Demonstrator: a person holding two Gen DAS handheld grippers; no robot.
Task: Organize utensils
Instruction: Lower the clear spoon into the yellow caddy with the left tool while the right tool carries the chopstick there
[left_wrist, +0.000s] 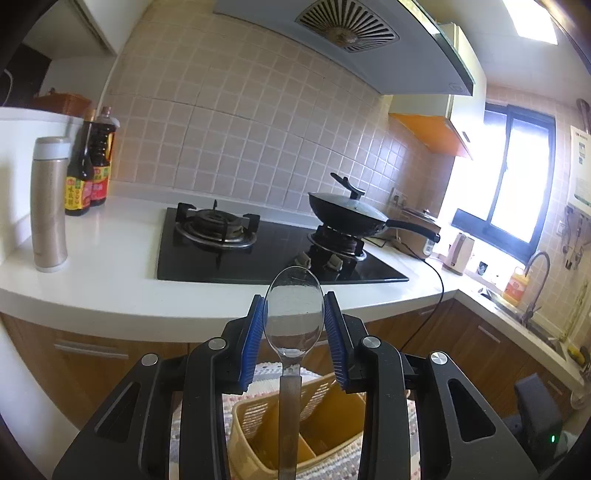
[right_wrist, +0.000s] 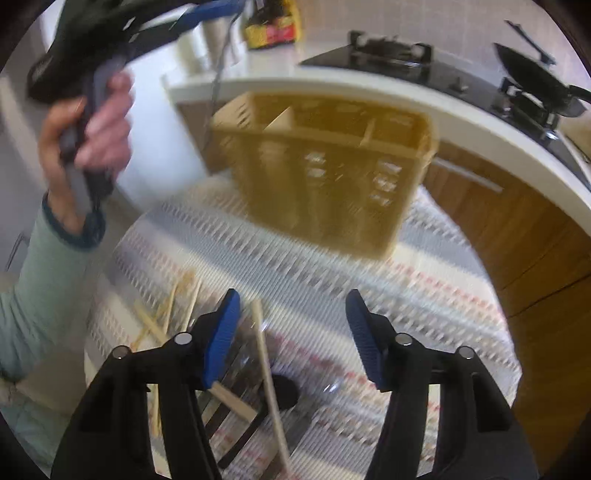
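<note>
My left gripper (left_wrist: 294, 317) is shut on a steel spoon (left_wrist: 293, 314) by its bowl, handle hanging down over the yellow utensil caddy (left_wrist: 258, 417). In the blurred right wrist view the caddy (right_wrist: 325, 177) stands on a woven mat (right_wrist: 295, 280), and the left gripper (right_wrist: 122, 40) shows high at the upper left with the spoon handle dangling beside the caddy. My right gripper (right_wrist: 291, 332) is open and empty, low over several wooden chopsticks (right_wrist: 271, 384) and dark-handled utensils (right_wrist: 236, 413) on the mat.
A white counter (left_wrist: 110, 266) carries a gas hob (left_wrist: 258, 247), a lidded wok (left_wrist: 354, 216), a thermos (left_wrist: 50, 203) and sauce bottles (left_wrist: 90, 173). A sink (left_wrist: 532, 310) is at right. Wooden cabinets (right_wrist: 517, 229) border the mat.
</note>
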